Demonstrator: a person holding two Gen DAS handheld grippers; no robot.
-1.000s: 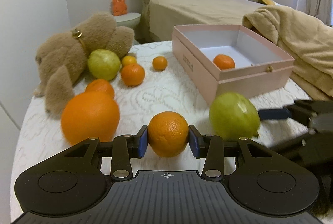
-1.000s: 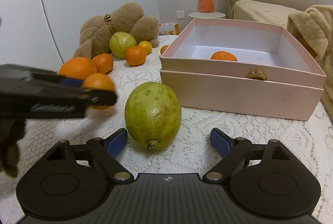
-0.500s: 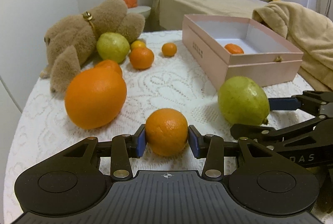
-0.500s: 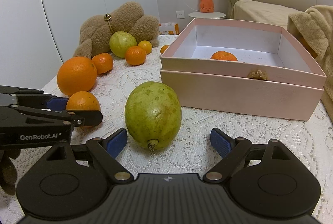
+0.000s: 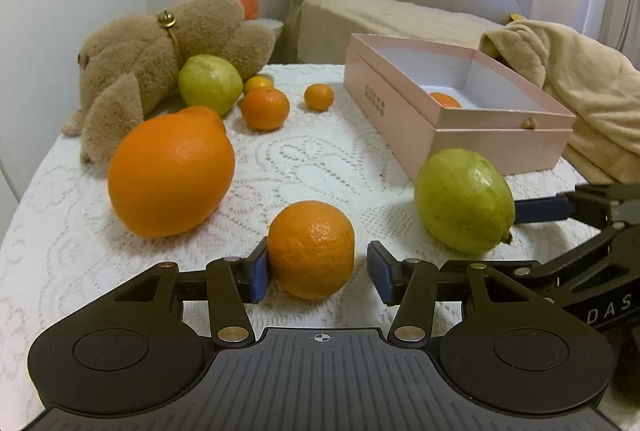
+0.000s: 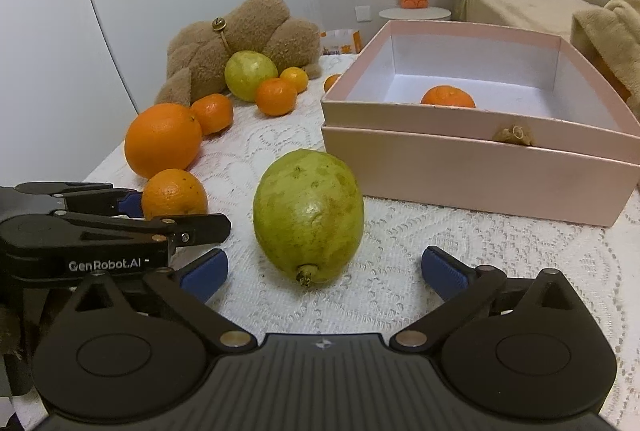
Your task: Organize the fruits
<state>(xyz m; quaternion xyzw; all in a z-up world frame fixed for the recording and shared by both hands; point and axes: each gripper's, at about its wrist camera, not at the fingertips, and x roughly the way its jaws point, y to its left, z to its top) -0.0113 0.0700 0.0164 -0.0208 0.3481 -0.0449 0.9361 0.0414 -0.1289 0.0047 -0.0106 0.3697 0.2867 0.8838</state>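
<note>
My left gripper (image 5: pixel 318 275) is open around a small orange (image 5: pixel 311 249) that rests on the lace cloth; its left pad touches the fruit and its right pad stands clear. The same orange shows in the right wrist view (image 6: pixel 174 193). My right gripper (image 6: pixel 324 273) is open, with a green guava (image 6: pixel 308 215) lying just ahead between its fingers, untouched. The guava also shows in the left wrist view (image 5: pixel 464 201). A pink box (image 6: pixel 480 167) holds one tangerine (image 6: pixel 448 97).
A big orange (image 5: pixel 170 173), a second guava (image 5: pixel 210 83) and several small tangerines (image 5: pixel 264 109) lie by a brown plush toy (image 5: pixel 160 43) at the back left. A beige blanket (image 5: pixel 580 79) is right of the box. The table edge curves on the left.
My left gripper came down to the cloth with the small orange and its jaws opened, releasing the fruit. The right gripper and guava stayed put.
</note>
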